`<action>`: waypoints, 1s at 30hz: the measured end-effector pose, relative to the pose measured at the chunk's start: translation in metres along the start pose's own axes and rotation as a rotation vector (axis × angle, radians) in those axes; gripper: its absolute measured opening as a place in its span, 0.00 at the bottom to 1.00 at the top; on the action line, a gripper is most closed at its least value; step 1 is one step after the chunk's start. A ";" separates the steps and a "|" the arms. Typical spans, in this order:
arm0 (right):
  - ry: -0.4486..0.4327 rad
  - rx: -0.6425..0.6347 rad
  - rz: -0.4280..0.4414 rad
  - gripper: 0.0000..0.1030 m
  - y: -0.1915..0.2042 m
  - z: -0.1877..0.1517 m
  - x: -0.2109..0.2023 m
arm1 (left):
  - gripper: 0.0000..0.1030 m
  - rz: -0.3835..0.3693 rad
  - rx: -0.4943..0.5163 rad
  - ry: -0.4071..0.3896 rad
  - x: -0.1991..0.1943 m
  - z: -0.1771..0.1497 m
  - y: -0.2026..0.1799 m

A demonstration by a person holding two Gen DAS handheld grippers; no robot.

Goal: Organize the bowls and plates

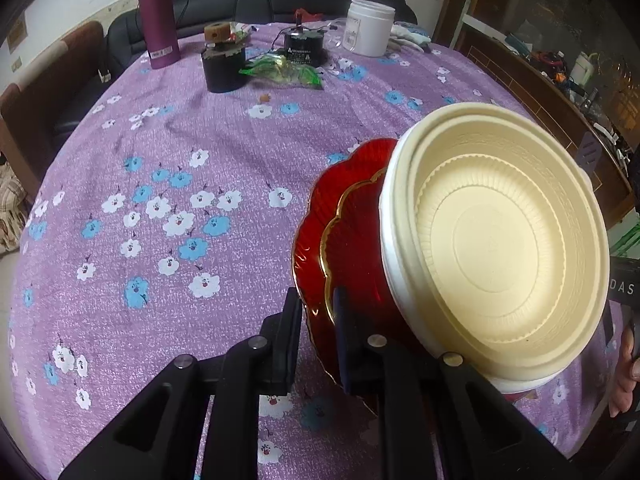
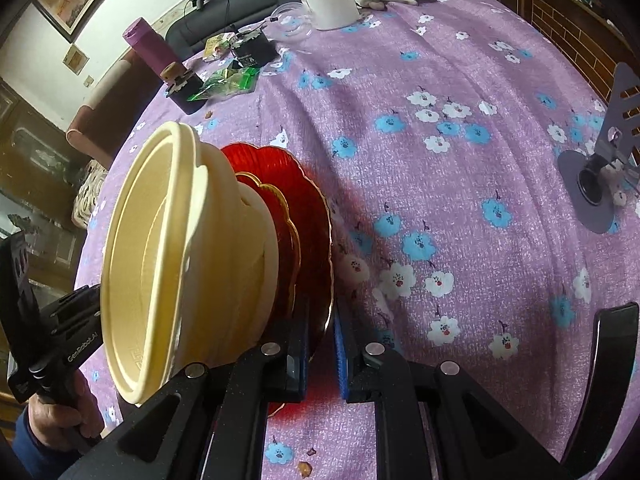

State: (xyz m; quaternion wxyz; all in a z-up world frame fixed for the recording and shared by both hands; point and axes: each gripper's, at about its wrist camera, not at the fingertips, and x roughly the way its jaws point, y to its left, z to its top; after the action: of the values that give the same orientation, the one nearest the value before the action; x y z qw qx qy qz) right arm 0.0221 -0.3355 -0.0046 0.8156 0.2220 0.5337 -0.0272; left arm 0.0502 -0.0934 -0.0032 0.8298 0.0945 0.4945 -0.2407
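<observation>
My left hand-held gripper (image 1: 318, 334) is clamped on one edge of the big red plate (image 1: 310, 236), and my right hand-held gripper (image 2: 320, 344) pinches the opposite edge, so I carry the whole stack from both sides above the table (image 1: 160, 160). On the big plate sits a smaller red plate (image 1: 352, 232) with a gold rim, then the cream bowls (image 1: 500, 240) nested on top. I judge the two-sided grip keeps the tilted stack from sliding off.
</observation>
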 end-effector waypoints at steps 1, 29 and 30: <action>0.001 0.005 0.000 0.12 -0.001 -0.001 0.001 | 0.14 0.002 0.002 -0.002 0.000 0.000 0.000; -0.032 0.012 -0.046 0.13 0.010 -0.027 -0.019 | 0.30 0.022 0.057 -0.074 -0.022 -0.011 -0.009; -0.033 0.012 -0.046 0.13 0.010 -0.028 -0.020 | 0.31 0.023 0.058 -0.075 -0.023 -0.012 -0.009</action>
State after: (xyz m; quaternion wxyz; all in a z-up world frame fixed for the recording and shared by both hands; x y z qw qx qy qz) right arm -0.0077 -0.3189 0.0072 0.8221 0.2140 0.5250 -0.0529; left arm 0.0278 -0.0891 0.0117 0.8474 0.1152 0.4549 -0.2485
